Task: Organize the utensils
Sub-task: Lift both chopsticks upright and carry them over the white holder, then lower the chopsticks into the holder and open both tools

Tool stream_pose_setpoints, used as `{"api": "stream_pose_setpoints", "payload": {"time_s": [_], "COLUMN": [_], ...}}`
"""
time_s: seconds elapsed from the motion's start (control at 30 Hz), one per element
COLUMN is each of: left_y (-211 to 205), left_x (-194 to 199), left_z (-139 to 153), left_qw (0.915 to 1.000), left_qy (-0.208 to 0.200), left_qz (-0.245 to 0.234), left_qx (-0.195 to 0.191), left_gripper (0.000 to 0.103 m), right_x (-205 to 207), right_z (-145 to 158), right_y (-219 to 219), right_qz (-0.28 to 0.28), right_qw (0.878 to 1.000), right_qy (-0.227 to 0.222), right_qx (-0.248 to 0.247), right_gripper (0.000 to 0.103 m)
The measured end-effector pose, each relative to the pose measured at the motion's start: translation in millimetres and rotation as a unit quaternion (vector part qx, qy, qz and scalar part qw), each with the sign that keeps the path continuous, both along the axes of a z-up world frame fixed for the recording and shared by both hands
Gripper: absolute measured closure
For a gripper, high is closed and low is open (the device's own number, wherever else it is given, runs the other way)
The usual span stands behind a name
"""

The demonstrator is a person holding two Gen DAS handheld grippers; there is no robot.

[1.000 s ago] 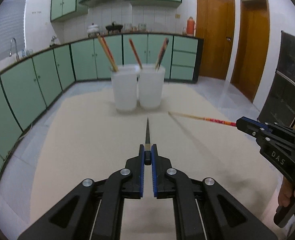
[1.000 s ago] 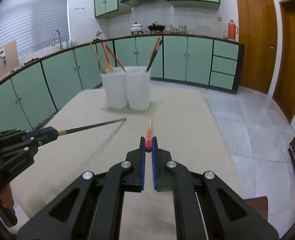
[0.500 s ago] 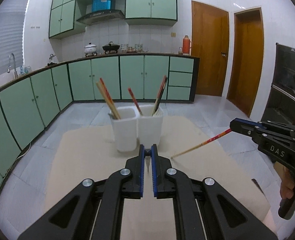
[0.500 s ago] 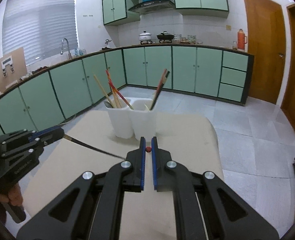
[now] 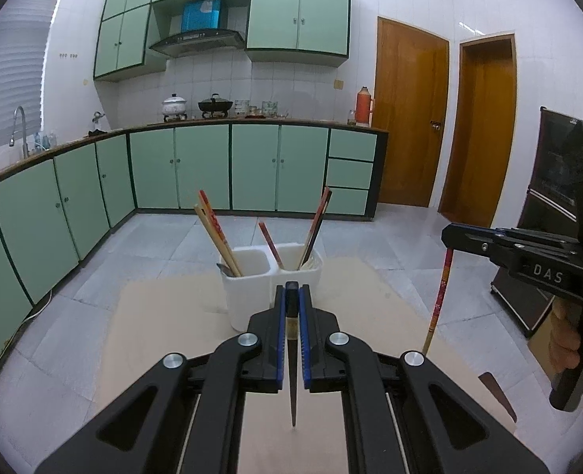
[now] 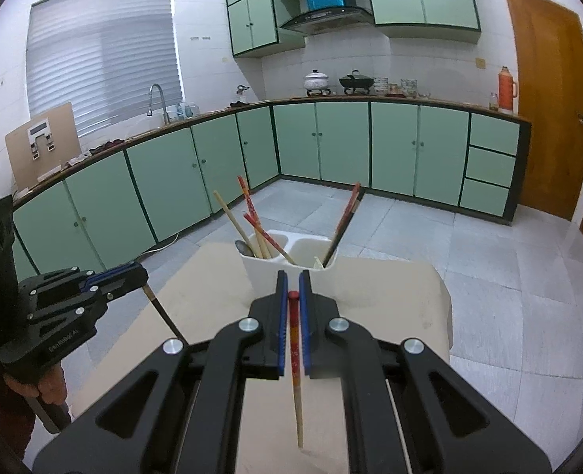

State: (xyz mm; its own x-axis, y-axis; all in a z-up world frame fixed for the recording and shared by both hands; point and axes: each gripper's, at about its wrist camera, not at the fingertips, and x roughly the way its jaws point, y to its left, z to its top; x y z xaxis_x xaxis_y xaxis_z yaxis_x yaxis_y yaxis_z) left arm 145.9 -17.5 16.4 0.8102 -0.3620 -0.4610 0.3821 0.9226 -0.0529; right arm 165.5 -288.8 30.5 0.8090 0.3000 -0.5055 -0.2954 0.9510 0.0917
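Chopsticks upright — tips on table

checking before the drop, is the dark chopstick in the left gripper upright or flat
Upright: the left gripper is shut on the dark chopstick, which hangs tip-down over the table.

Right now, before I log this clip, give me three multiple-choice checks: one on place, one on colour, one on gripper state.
1. Where is the white holder?
A. on the beige table
B. on the counter
C. on the floor

2. What colour is the chopstick in the left gripper?
A. red
B. dark
C. white

3. What is the right gripper doing?
A. open
B. shut on nothing
C. shut on the red chopstick

Answers:
1 A, it stands on the table.
2 B, the dark chopstick hangs tip down.
3 C, the red chopstick sits between its fingers.
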Motion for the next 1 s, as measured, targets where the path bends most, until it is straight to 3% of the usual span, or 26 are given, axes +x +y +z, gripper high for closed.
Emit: {"api": "stream_pose_setpoints", "payload": {"time_s": [0.47,0.67,1.0], "left_y": [6.7,10.7,2.6], "left_x": [22.3,50.7,115.4], "left_z": [55.7,88.7,124.6], "left_qw": [0.9981,0.9957,0.9913], "left_qy": [-0.062,-0.091,-0.128], "left_qz": [-0.002,0.007,0.024], "left_qx": [-0.001,-0.014,-0.019], "left_gripper": [0.097,0.097,0.097], "right_x": [33.0,61.3,116.0], "right_z": [61.9,87.7,101.8], "right_y": [3.2,7.1,18.5], "right_qz": [0.012,0.012,0.015], "right_qw": [0.999,0.998,0.997], "right_qy": [-0.05,-0.062,-0.07], "right_qx": [-0.002,-0.005,-0.004], "right_gripper": [0.098,0.098,0.098]}}
